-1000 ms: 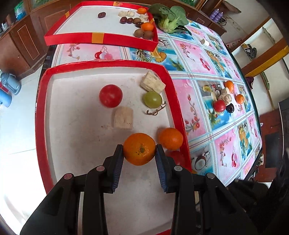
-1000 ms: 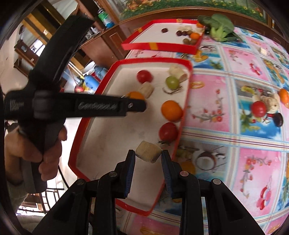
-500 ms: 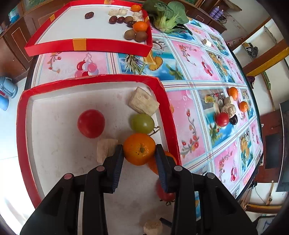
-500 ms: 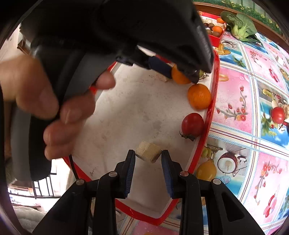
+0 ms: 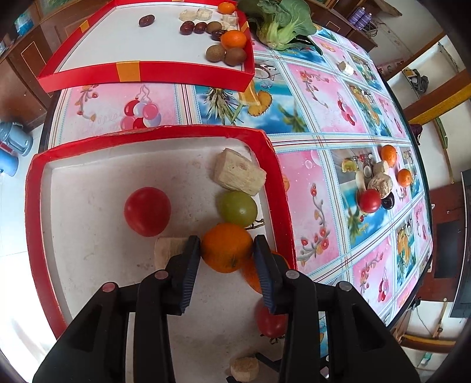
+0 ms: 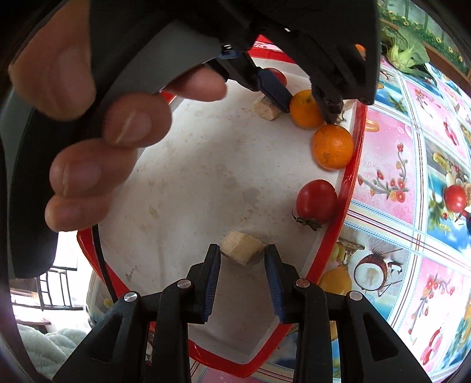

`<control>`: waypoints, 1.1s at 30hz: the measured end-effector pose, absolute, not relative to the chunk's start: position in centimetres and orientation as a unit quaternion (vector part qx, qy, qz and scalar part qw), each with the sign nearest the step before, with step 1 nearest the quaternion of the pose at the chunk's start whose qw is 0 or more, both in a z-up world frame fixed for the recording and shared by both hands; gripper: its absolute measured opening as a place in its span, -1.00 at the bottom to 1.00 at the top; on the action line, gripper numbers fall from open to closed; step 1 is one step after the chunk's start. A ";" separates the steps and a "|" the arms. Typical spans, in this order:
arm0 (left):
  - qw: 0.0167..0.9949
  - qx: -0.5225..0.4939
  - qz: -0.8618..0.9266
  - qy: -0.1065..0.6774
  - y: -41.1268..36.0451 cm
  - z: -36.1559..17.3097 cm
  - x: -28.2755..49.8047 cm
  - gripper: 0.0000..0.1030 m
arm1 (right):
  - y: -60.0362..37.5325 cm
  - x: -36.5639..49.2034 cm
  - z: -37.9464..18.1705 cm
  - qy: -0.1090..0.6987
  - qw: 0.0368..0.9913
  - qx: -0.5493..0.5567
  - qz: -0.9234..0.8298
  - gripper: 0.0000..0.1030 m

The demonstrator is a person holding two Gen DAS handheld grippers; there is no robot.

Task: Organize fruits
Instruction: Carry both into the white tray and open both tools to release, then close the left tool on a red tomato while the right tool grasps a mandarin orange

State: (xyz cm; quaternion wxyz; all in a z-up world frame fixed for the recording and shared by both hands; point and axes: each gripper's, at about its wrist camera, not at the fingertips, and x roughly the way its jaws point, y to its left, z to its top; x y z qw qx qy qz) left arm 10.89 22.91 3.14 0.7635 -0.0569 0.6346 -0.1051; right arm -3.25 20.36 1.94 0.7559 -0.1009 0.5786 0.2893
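Observation:
My left gripper (image 5: 226, 250) is shut on an orange (image 5: 226, 247) and holds it low inside the near red tray (image 5: 38, 206), next to a green fruit (image 5: 238, 208) and a second orange (image 5: 250, 272). The held orange also shows in the right wrist view (image 6: 306, 109). My right gripper (image 6: 242, 253) is shut on a tan cube (image 6: 243, 250) over the tray's near part (image 6: 350, 179). A red tomato (image 5: 147, 211), a tan block (image 5: 240, 175) and a stemmed tomato (image 6: 316, 201) lie in the tray.
A second red tray (image 5: 141, 72) at the back holds small dark fruits, kiwis and oranges. Leafy greens (image 5: 279, 23) lie behind it. A cluster of loose fruit (image 5: 379, 188) sits on the patterned tablecloth at right. The left hand and gripper body (image 6: 88, 117) fill the right view's upper left.
My left gripper has carried the orange forward toward the green fruit by the tray's right wall. My right gripper keeps its hold on the tan cube and has moved little.

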 end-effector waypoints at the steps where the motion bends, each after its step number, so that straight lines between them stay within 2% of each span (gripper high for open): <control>1: 0.765 -0.052 -0.101 0.634 22.9 3.2 10.8 -0.19 | 20.4 -3.4 1.8 0.578 0.756 -0.102 0.289 -0.36; 7: 0.772 -0.035 -0.093 0.628 22.9 3.6 10.3 -0.05 | 20.1 -3.6 1.6 0.583 0.753 -0.096 0.290 -0.33; 9: 0.777 -0.025 -0.089 0.623 22.8 3.9 10.0 0.18 | 19.9 -3.7 1.8 0.582 0.754 -0.091 0.292 -0.21; 11: 0.782 -0.020 -0.092 0.616 22.7 4.4 9.6 0.29 | 19.6 -3.8 2.3 0.576 0.758 -0.089 0.293 -0.16; 16: 0.796 0.011 -0.096 0.597 22.2 5.9 8.6 0.29 | 18.3 -4.2 4.0 0.559 0.772 -0.077 0.293 -0.14; 19: 0.803 0.019 -0.098 0.588 22.2 6.8 8.0 0.29 | 16.2 -4.4 4.9 0.553 0.781 -0.055 0.285 -0.05; 33: 0.810 0.044 -0.126 0.571 19.3 9.2 6.6 0.29 | 5.0 -3.3 6.4 0.558 0.811 0.046 0.168 -0.03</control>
